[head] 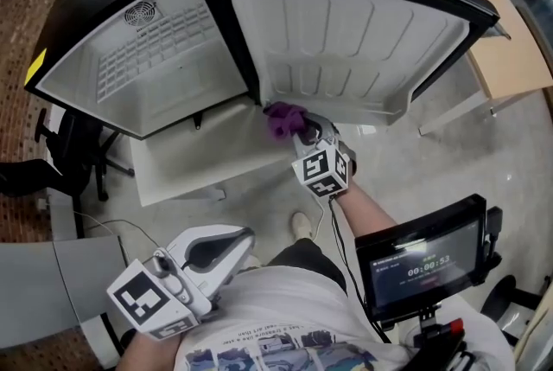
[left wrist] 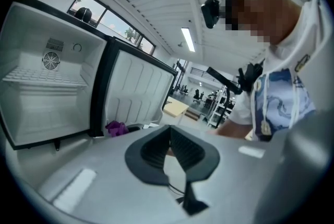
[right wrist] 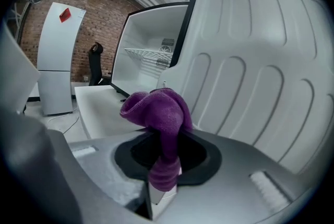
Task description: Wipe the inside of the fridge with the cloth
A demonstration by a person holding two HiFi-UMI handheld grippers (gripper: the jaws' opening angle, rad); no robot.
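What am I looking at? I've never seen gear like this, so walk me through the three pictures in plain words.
There is no robot here: a person holds a hand-operated gripper in each hand. The head view comes from a camera on the person's head, looking down. The other two views come from a camera riding on each gripper, looking forward along it. A small fridge stands on a white table with its door swung open. The right gripper is shut on a purple cloth, held near the bottom of the door by the hinge. The left gripper is close to the person's body, its fingers together with nothing between them. The patterned cubes are parts of the grippers.
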